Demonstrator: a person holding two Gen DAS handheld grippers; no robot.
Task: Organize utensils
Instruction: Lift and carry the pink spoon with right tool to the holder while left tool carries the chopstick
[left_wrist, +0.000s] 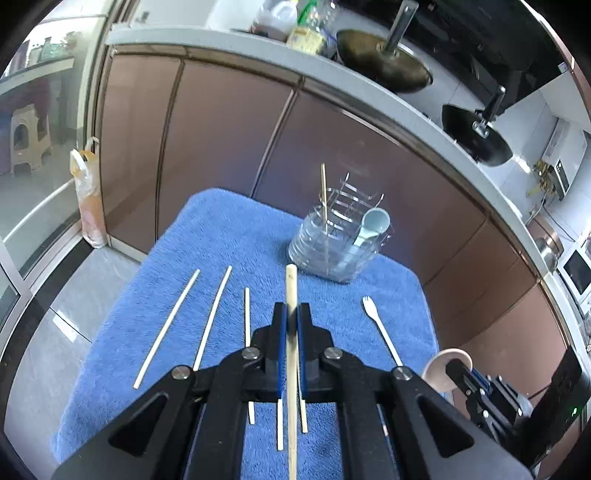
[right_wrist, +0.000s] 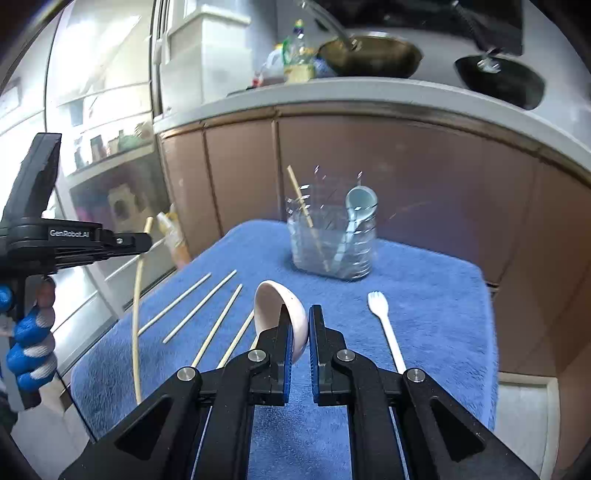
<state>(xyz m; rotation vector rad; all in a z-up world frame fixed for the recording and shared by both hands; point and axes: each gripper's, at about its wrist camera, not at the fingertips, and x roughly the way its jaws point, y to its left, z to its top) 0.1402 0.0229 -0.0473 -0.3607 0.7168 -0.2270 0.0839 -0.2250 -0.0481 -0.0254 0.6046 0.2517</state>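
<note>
Left wrist view: left gripper (left_wrist: 291, 314) fingers clamp a chopstick (left_wrist: 291, 291).
Right gripper (right_wrist: 299, 325): fingers narrow, gripping pink spoon (right_wrist: 280, 306).
Holder (right_wrist: 332, 243): 12 o'clock.

left wrist: looking forward, down over blue towel (left_wrist: 229, 236), close | right wrist: facing likewise from the right | both sharing clear holder (left_wrist: 334, 243), counter (right_wrist: 369, 99)

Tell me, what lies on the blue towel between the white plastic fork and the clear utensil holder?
Nothing: in both wrist views only bare blue towel separates the white plastic fork from the clear utensil holder.
</note>
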